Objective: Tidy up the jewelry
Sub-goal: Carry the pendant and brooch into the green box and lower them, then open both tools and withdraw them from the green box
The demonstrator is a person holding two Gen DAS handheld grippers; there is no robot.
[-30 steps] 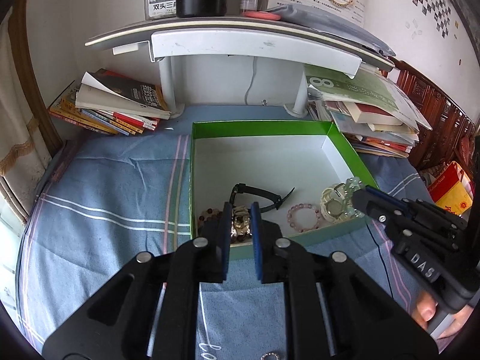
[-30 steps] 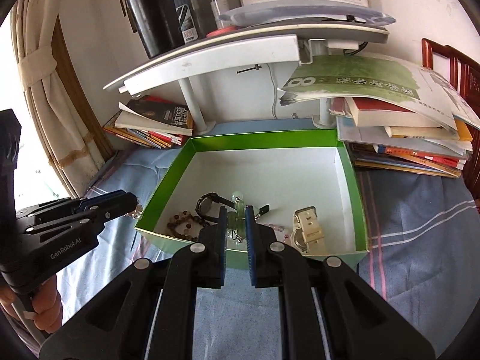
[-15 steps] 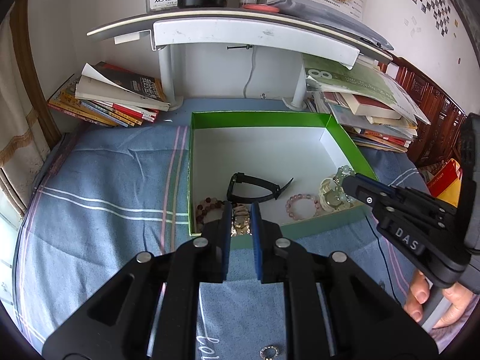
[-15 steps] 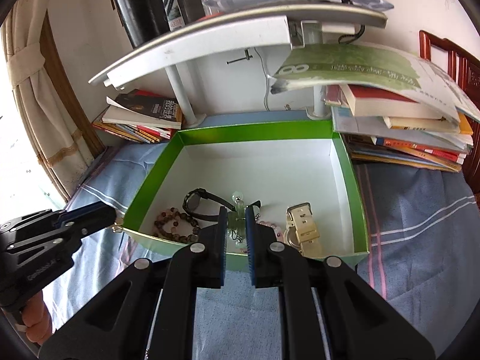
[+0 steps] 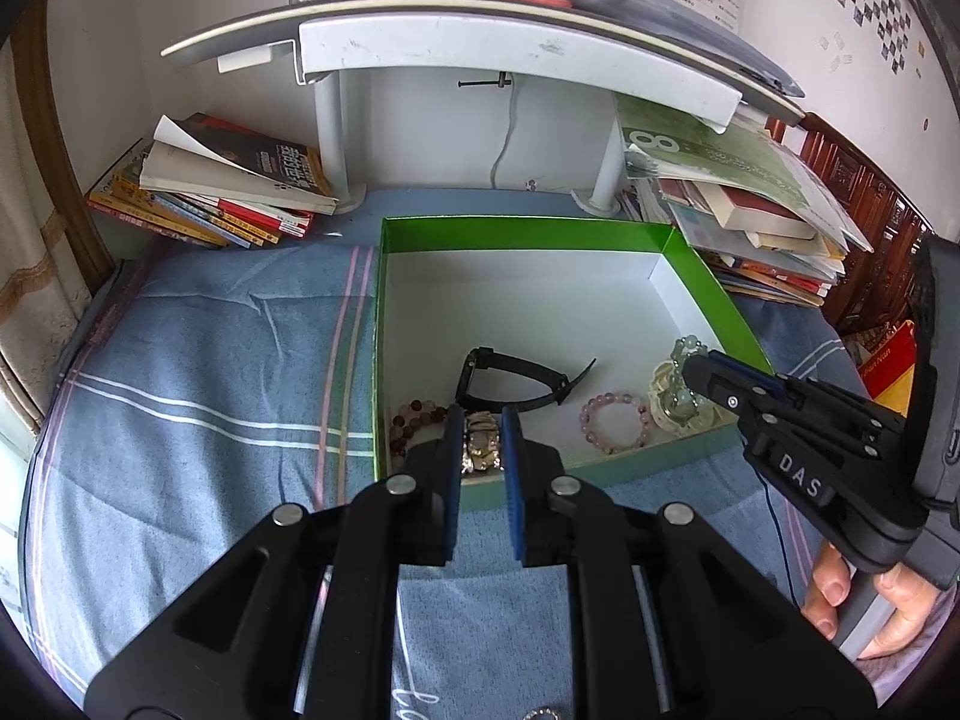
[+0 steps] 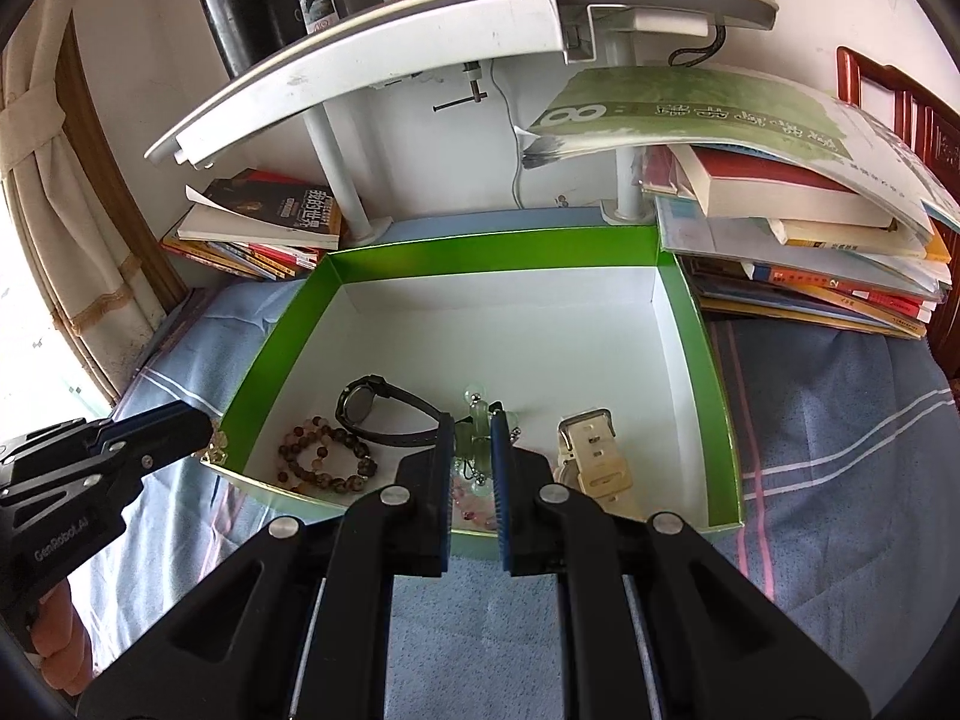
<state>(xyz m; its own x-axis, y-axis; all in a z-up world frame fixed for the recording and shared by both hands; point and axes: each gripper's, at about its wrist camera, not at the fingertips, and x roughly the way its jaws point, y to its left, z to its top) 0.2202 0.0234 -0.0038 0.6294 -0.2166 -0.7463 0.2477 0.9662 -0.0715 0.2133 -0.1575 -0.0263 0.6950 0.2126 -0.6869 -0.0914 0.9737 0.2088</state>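
Two pieces are held over one green box (image 6: 723, 420), which lies on the blue cloth (image 5: 198, 372) of the bed; the box is crowded along its near edge and bare toward its far wall. A cream watch (image 6: 594, 456) lies by the near right corner, a black watch (image 6: 375, 411) near the middle, a brown bead bracelet (image 6: 321, 462) at the near left corner, a pink bead bracelet (image 5: 615, 423) between. The left gripper (image 5: 482, 438) is nearly closed on a gold piece (image 5: 480, 447), apparently just at the near left rim; if released there, it is likely dropped onto the cloth or tangled with the brown beads. The right gripper (image 6: 470, 450) is likewise pinched on a pale green pendant (image 6: 474, 438) above the pink beads; its small dangling parts could be snagged. A small ring (image 5: 540, 714) remains outside.
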